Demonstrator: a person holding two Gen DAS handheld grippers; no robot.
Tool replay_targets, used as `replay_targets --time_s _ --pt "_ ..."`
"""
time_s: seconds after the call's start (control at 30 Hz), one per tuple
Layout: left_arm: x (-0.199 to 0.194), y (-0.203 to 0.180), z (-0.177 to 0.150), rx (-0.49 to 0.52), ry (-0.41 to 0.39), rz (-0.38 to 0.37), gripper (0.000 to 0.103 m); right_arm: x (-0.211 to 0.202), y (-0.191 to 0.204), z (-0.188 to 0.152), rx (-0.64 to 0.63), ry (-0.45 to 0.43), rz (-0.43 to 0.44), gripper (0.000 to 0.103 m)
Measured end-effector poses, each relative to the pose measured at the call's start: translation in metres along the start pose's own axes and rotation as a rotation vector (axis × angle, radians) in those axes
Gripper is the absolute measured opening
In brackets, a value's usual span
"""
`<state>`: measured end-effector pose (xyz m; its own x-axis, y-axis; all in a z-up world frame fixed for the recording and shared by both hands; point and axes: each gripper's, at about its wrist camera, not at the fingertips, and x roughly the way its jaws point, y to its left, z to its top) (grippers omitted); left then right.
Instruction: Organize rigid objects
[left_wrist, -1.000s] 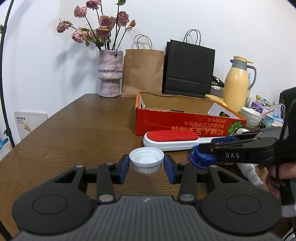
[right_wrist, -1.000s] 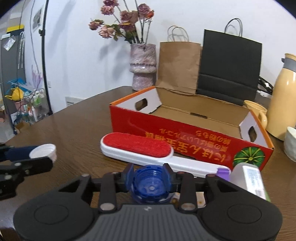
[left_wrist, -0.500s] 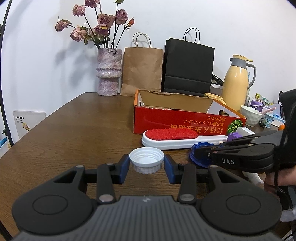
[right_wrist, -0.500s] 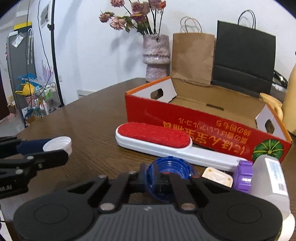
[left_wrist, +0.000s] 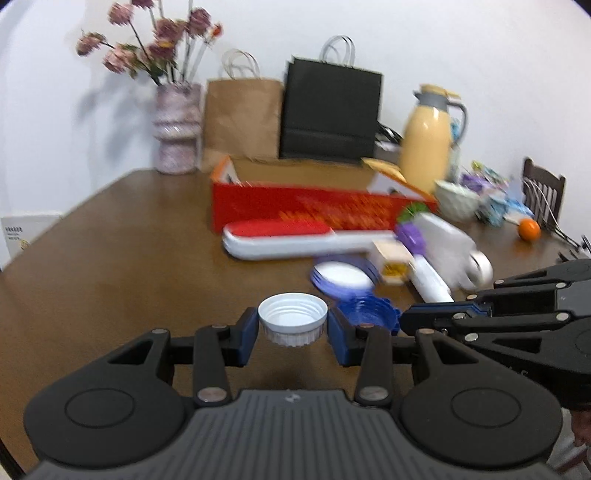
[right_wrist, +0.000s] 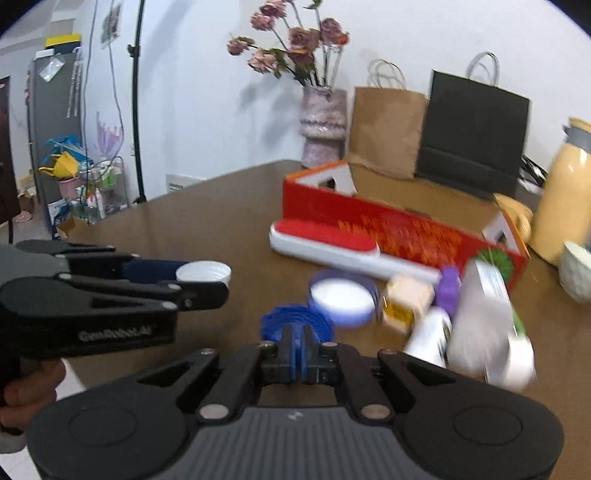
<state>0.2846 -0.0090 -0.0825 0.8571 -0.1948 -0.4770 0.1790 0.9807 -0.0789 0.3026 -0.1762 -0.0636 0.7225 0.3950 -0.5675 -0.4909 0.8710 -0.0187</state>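
My left gripper is shut on a white screw cap, open side up, held above the brown table. In the right wrist view the left gripper and its white cap come in from the left. My right gripper is shut, pinching the rim of a ribbed blue cap. The left wrist view shows that blue cap just right of the white one, with the right gripper at its edge. Behind stands an open red box.
In front of the box lie a red-and-white lint brush, a lavender lid, a small beige box, a white bottle with a purple cap and a white tube. A vase, paper bags, a thermos, a bowl and an orange line the back.
The right gripper closed from a wide hold across the blue cap to a pinch on its rim and carried it toward the left gripper, uncovering the lavender lid. The left gripper shifted with the white cap.
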Motion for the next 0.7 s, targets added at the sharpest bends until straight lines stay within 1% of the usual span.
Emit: replay_targets --time_s 0.07,0.1,0.13,0.17,0.2,0.23,0.27,0.3,0.37,0.43,0.47,0.5,0.57,0.63,0.67,0.7 --pt "0.000 -0.008 -0.008 0.017 0.014 -0.003 0.041 -0.005 0.000 -0.010 0.016 0.008 -0.003 0.003" --pt "0.000 -0.012 -0.010 0.026 0.019 0.006 0.041 -0.008 0.000 -0.014 0.025 -0.003 -0.008 0.006" --pt "0.000 -0.014 -0.012 0.033 0.019 0.013 0.041 -0.013 -0.001 -0.017 0.037 -0.033 -0.018 0.009" --pt "-0.001 -0.016 -0.014 0.039 0.017 0.021 0.042 -0.018 -0.001 -0.019 0.050 -0.060 -0.025 0.025" --pt "-0.002 -0.017 -0.015 0.042 0.013 0.035 0.041 -0.021 -0.001 -0.020 0.057 -0.076 -0.026 0.053" --pt "-0.002 -0.016 -0.016 0.042 0.011 0.054 0.041 -0.025 -0.001 -0.020 0.067 -0.095 -0.028 0.059" --pt "-0.003 -0.015 -0.016 0.045 0.011 0.063 0.041 -0.025 -0.002 -0.019 0.070 -0.103 -0.026 0.068" --pt "-0.002 -0.012 -0.017 0.045 0.017 0.072 0.041 -0.026 -0.001 -0.019 0.066 -0.108 -0.009 0.070" --pt "-0.002 -0.008 -0.019 0.047 0.028 0.080 0.043 -0.021 -0.001 -0.019 0.061 -0.102 0.011 0.070" --pt "-0.001 -0.007 -0.022 0.062 0.034 0.103 0.051 -0.015 0.001 -0.021 0.059 -0.089 0.012 0.069" --pt "0.000 -0.005 -0.022 0.065 0.037 0.119 0.060 -0.009 0.001 -0.019 0.064 -0.085 0.015 0.069" --pt "0.001 -0.003 -0.023 0.061 0.044 0.127 0.065 -0.007 0.001 -0.019 0.074 -0.082 0.019 0.069" --pt "0.002 0.002 -0.024 0.047 0.051 0.114 0.063 -0.002 0.001 -0.019 0.082 -0.078 0.023 0.069" --pt "0.002 0.005 -0.024 0.047 0.045 0.120 0.057 0.004 0.001 -0.016 0.085 -0.077 0.023 0.069" --pt "0.002 0.006 -0.024 0.046 0.044 0.120 0.048 0.007 0.002 -0.015 0.084 -0.076 0.022 0.069" --pt "0.002 0.007 -0.024 0.044 0.043 0.115 0.042 0.010 0.004 -0.014 0.081 -0.074 0.022 0.069"
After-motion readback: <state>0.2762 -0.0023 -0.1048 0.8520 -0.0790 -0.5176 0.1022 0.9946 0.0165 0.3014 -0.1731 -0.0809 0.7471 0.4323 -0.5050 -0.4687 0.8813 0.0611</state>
